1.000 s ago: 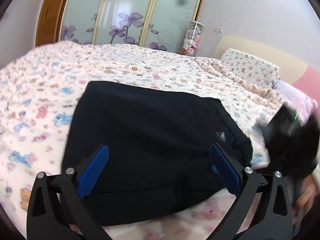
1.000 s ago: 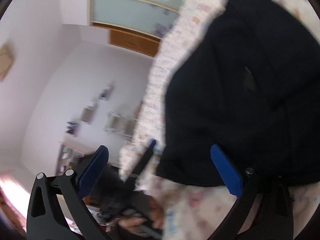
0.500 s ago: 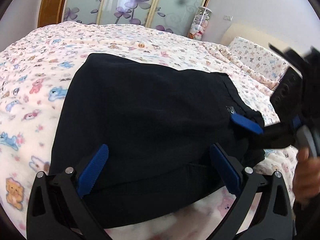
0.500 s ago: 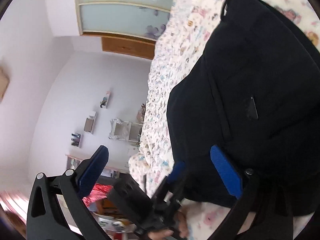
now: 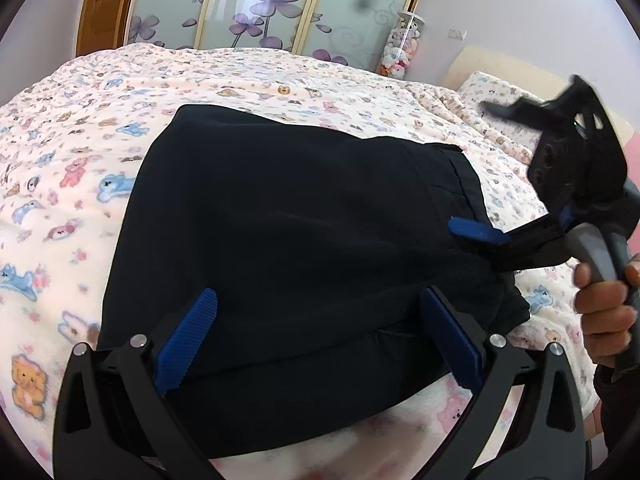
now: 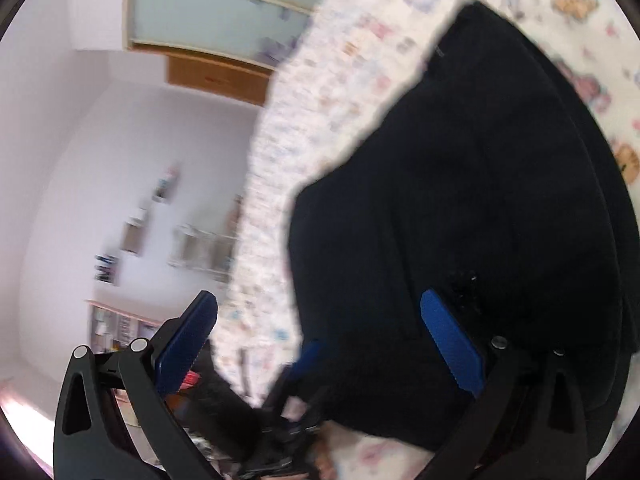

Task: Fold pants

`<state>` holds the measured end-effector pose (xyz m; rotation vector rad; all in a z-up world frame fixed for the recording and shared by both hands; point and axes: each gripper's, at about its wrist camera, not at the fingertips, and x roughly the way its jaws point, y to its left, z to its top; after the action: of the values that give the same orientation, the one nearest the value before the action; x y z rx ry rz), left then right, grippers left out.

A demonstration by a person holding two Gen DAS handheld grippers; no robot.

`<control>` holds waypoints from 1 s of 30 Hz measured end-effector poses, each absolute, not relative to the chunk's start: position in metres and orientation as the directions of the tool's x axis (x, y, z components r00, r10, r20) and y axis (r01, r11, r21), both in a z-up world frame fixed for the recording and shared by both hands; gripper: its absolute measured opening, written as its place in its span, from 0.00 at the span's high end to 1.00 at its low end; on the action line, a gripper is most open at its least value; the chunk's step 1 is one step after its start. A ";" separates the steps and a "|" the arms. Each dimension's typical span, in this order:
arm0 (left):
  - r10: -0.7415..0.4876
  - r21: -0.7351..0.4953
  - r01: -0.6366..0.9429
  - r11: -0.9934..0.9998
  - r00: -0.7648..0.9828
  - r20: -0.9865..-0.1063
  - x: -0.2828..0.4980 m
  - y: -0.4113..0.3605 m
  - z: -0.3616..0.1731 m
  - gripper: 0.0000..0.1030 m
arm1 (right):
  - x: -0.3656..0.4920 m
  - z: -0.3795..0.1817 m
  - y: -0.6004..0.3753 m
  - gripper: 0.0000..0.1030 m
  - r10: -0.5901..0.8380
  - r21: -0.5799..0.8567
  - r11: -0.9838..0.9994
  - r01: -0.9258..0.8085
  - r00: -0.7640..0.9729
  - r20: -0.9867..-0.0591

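Note:
Black pants point(image 5: 304, 216) lie folded into a compact stack on the bed's teddy-bear print cover point(image 5: 80, 184). My left gripper point(image 5: 320, 332) is open, its blue pads over the near edge of the pants, holding nothing. The right gripper's blue fingertip point(image 5: 474, 232) shows in the left wrist view, resting on the pants' right edge. In the right wrist view, which is blurred, my right gripper point(image 6: 320, 332) is open, one pad over the pants point(image 6: 480, 200), the other off the bed's side. The left gripper's blue tip point(image 6: 312, 354) shows low in that view.
A wardrobe with frosted floral sliding doors point(image 5: 272, 4) stands behind the bed. A pillow point(image 5: 492, 92) and headboard are at the right. A jar of plush toys point(image 5: 400, 48) stands by the wall. Shelves point(image 6: 200, 248) hang on the far wall.
The right gripper has swung in from the right and set a fingertip on the pants' right edge. The left gripper has moved slightly closer over the near edge. Both stayed open.

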<state>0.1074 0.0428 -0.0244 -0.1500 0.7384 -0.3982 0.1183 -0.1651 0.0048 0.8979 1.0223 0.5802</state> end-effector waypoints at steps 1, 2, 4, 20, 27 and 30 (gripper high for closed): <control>-0.406 -0.274 0.300 0.914 0.669 -0.623 0.107 0.043 -0.024 0.02 | 0.114 0.011 -0.160 0.01 0.766 0.833 0.553 -0.032 0.415 -0.492; -0.418 -0.287 0.303 0.909 0.668 -0.615 0.107 0.045 -0.024 0.02 | 0.109 0.015 -0.157 0.01 0.766 0.826 0.561 -0.051 0.412 -0.494; -0.451 -0.335 0.305 0.891 0.670 -0.590 0.105 0.050 -0.018 0.02 | 0.092 0.027 -0.156 0.01 0.786 0.838 0.539 -0.090 0.410 -0.462; -0.396 -0.202 0.363 0.910 0.611 -0.685 0.132 0.005 -0.023 0.02 | 0.051 -0.009 -0.168 0.01 0.685 0.744 0.668 -0.019 0.407 -0.604; -0.405 -0.209 0.364 0.908 0.624 -0.668 0.127 0.013 -0.021 0.02 | 0.068 0.057 -0.216 0.01 0.569 0.664 0.746 -0.053 0.568 -0.594; -0.392 -0.194 0.361 0.912 0.629 -0.671 0.128 0.007 -0.021 0.02 | 0.103 0.047 -0.233 0.01 0.505 0.601 0.799 0.022 0.519 -0.690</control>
<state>0.1280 0.0068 -0.0212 -0.0423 0.7787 -0.4310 0.1028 -0.2329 0.0466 0.5977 0.9949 0.3112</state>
